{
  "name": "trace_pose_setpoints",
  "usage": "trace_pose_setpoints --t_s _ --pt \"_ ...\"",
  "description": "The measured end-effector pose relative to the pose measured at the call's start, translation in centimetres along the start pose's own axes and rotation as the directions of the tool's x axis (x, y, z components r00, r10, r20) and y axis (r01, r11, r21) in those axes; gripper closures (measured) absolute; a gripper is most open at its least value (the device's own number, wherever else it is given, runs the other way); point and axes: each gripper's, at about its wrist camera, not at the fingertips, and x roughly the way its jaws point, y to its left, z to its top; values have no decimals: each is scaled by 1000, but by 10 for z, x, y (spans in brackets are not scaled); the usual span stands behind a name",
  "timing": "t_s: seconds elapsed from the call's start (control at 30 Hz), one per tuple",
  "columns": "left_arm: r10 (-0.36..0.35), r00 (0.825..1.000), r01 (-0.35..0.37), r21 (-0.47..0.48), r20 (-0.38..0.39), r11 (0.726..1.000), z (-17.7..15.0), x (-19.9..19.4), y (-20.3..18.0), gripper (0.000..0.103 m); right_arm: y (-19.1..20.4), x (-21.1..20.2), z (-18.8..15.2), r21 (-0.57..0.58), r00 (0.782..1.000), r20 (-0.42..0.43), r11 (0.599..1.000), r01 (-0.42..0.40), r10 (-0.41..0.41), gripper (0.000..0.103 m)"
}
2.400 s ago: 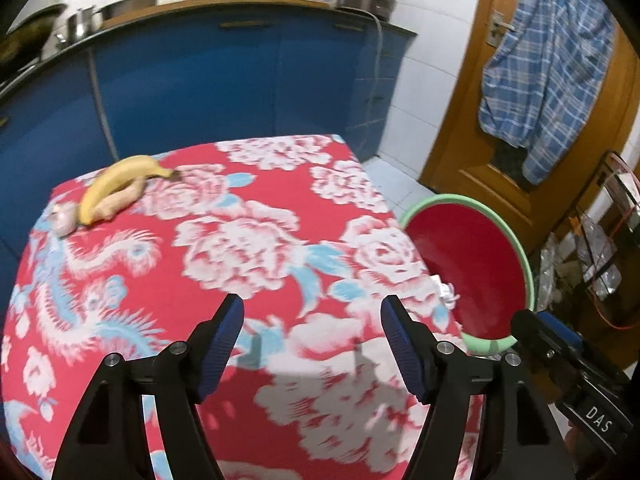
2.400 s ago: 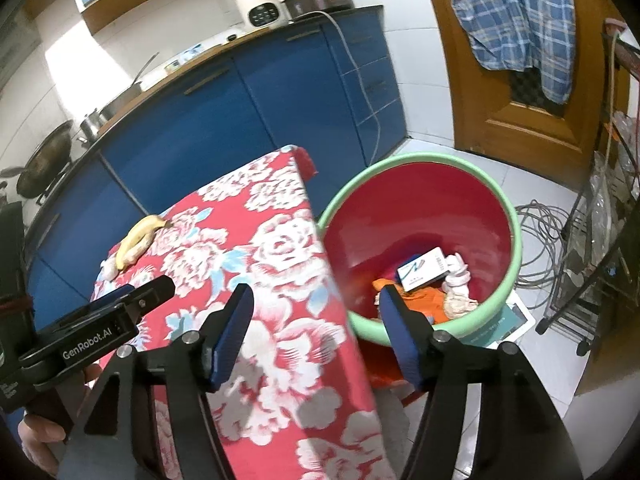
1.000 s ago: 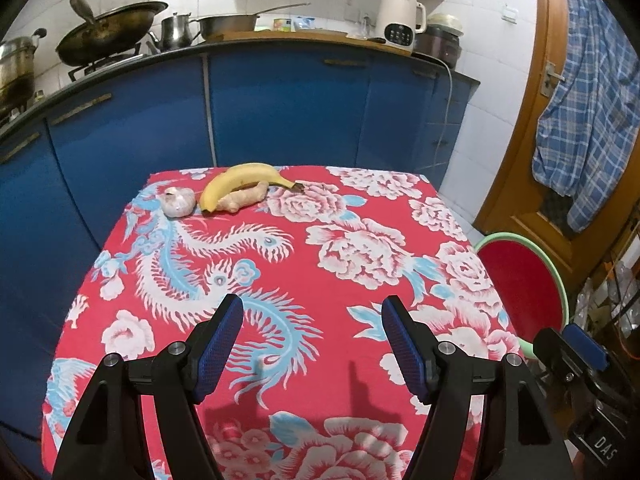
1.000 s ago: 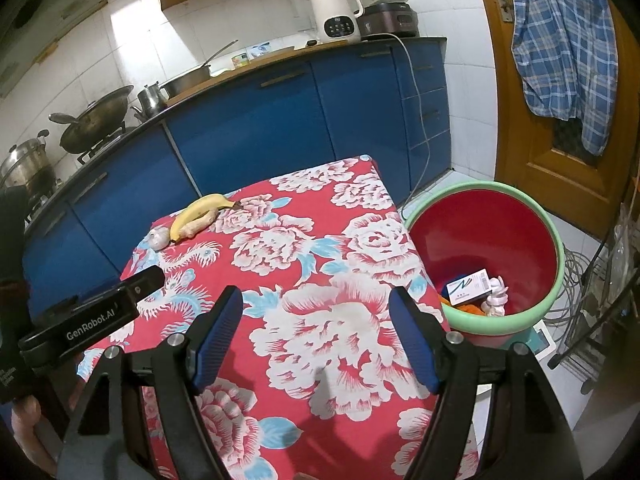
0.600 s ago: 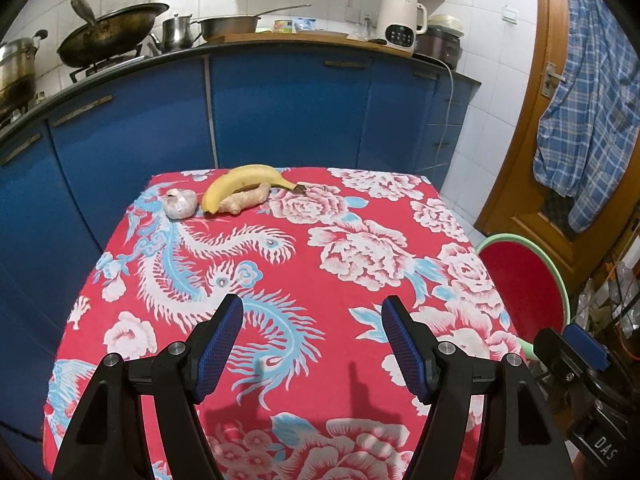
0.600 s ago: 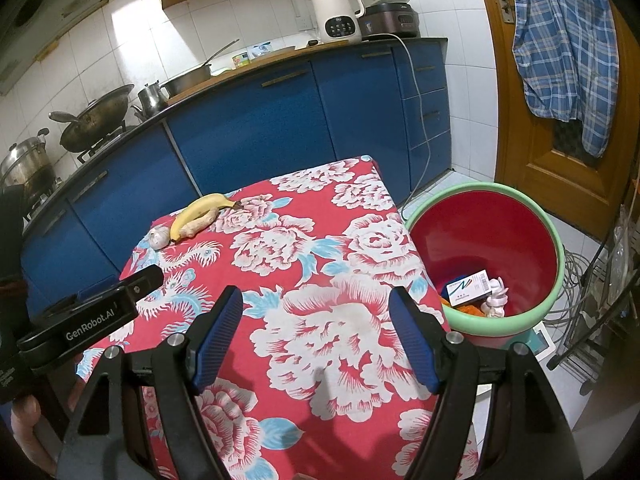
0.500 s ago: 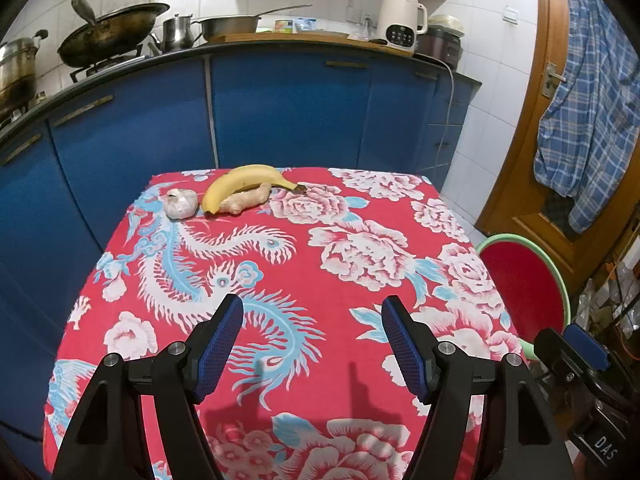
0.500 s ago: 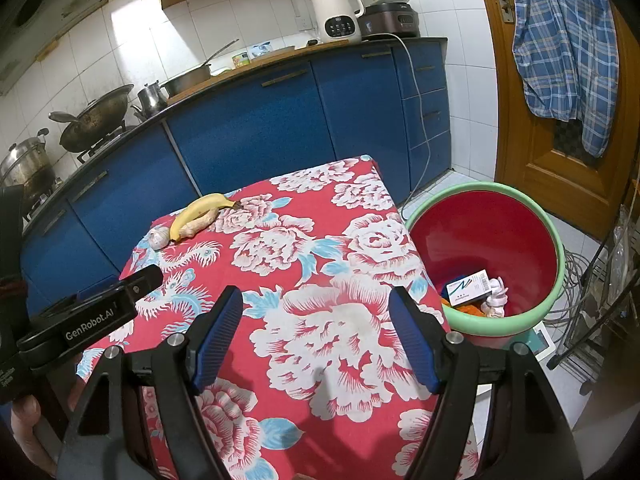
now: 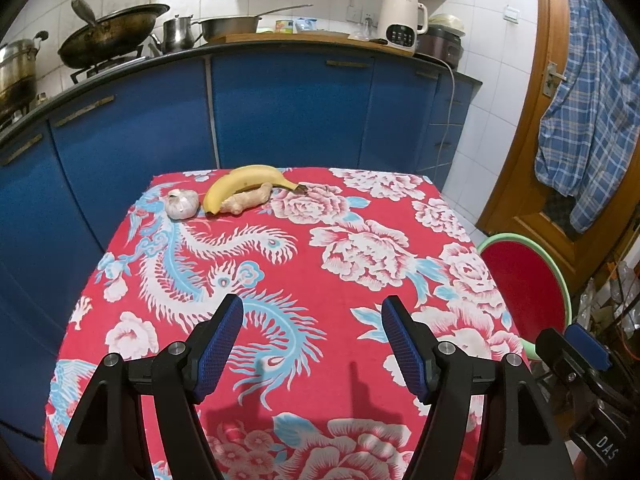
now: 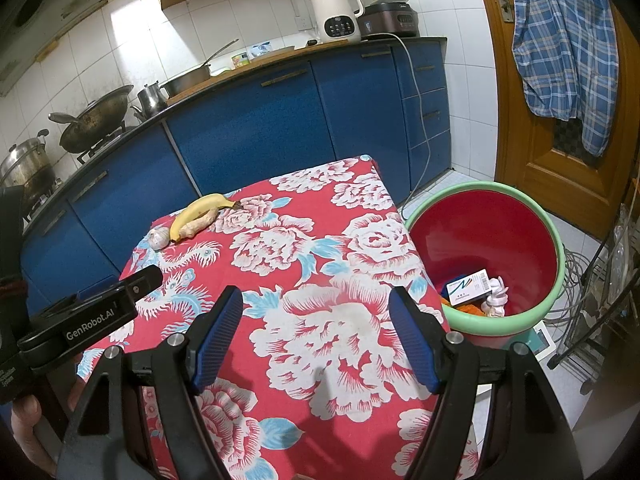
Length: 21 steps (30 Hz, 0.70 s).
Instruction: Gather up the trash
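Right wrist view showed both grippers, left and right, gaping and empty, trash already in the green-rimmed red plastic bin; mistaking the yellow banana for rubbish seemed the risk.

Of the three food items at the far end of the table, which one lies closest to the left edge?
The white garlic bulb. It sits apart, left of the yellow banana and the beige ginger root, which lie touching each other.
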Motion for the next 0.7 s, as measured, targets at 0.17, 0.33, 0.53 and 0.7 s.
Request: trace_pose_setpoints --t_s 0.17,0.33,0.53,0.7 --pt "3 1000 -3 0 4 1000 0 -1 0 30 0 0 0 0 1000 0 1000 0 0 28" --pt "2 1000 -2 -1 6 1000 0 -1 1 30 1 0 0 -1 1000 0 1000 0 0 28" --pt "3 1000 -3 0 6 1000 0 -1 1 30 1 0 0 0 1000 0 1000 1 -1 28" --pt "3 1000 -3 0 5 1000 0 -1 1 30 1 0 0 0 1000 0 1000 0 0 28"
